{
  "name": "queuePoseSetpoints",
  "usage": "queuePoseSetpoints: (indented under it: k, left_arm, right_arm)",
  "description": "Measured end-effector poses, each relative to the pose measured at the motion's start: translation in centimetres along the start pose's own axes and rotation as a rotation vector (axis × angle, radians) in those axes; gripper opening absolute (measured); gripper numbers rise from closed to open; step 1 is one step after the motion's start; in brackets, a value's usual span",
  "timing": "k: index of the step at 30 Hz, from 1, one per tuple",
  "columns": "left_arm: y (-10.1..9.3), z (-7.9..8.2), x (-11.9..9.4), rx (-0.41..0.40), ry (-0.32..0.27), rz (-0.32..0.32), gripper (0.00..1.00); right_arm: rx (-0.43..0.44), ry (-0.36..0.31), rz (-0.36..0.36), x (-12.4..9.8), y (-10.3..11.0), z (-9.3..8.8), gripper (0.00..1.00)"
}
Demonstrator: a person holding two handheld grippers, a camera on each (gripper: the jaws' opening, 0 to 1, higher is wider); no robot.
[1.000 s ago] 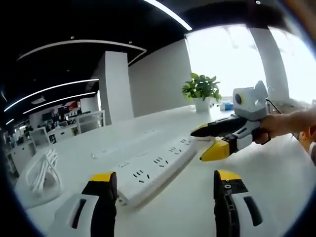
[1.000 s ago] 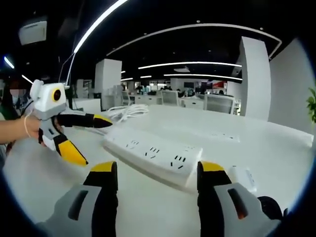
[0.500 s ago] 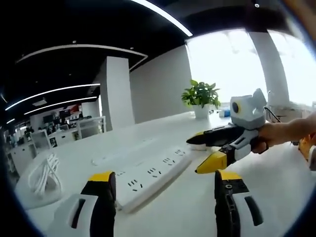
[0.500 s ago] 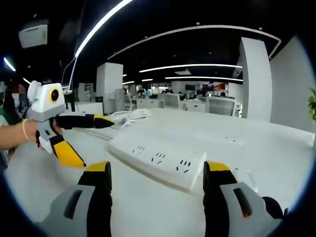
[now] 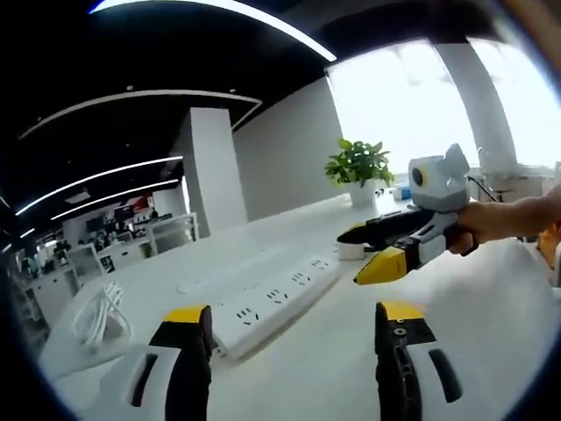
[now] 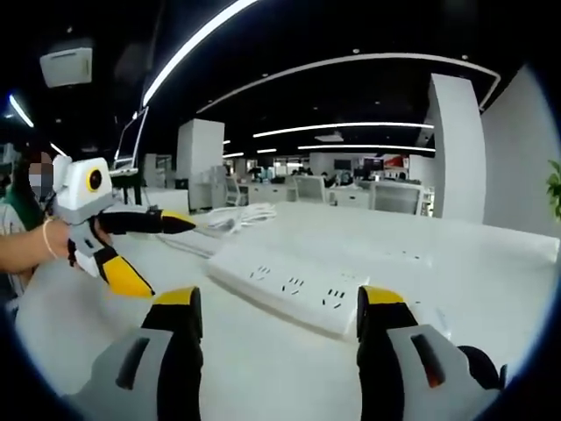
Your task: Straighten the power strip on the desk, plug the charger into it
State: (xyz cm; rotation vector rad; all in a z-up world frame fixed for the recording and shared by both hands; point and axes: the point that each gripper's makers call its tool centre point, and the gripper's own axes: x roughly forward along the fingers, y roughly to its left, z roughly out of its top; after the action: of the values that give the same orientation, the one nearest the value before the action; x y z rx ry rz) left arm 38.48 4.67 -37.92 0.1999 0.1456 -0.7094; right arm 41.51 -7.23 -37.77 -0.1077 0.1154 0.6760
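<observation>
The power strip (image 5: 272,296) lies flat on the white counter (image 5: 456,316), running from about 7 o'clock to 1 o'clock in the left gripper view, sockets up. Its coiled cord (image 5: 98,316) rests at 9 o'clock. It appears skewed to the counter edge, so straightening is probably the step not yet done.

The left hand-held gripper (image 5: 289,320) hovers low over the counter with its 2 yellow-tipped jaws wide apart and empty, framing the near end of the strip, likely so it can push or pinch that end. In the right gripper view it sits at 9 o'clock (image 6: 153,254), held level by a hand (image 6: 61,246).

The right hand-held gripper (image 6: 276,303) is likewise spread wide and holds nothing, straddling the strip's other end (image 6: 302,285). A small white block, possibly the charger (image 6: 429,316), lies just beside that end at 4 o'clock. A potted plant (image 5: 359,167) stands well apart.
</observation>
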Motion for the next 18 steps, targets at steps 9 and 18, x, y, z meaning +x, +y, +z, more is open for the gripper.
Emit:
queuePoseSetpoints:
  k: [9, 18]
  left_arm:
    - [-0.4, 0.4, -1.7, -0.064, -0.034, -0.002, 0.73]
    - [0.3, 0.7, -3.1, -0.091, -0.049, 0.026, 0.71]
  right_arm:
    - [0.032, -0.030, 0.018, -2.1, 0.7, 0.7, 0.65]
    - [0.028, -0.054, 0.031, -4.3, 1.0, 1.2, 0.63]
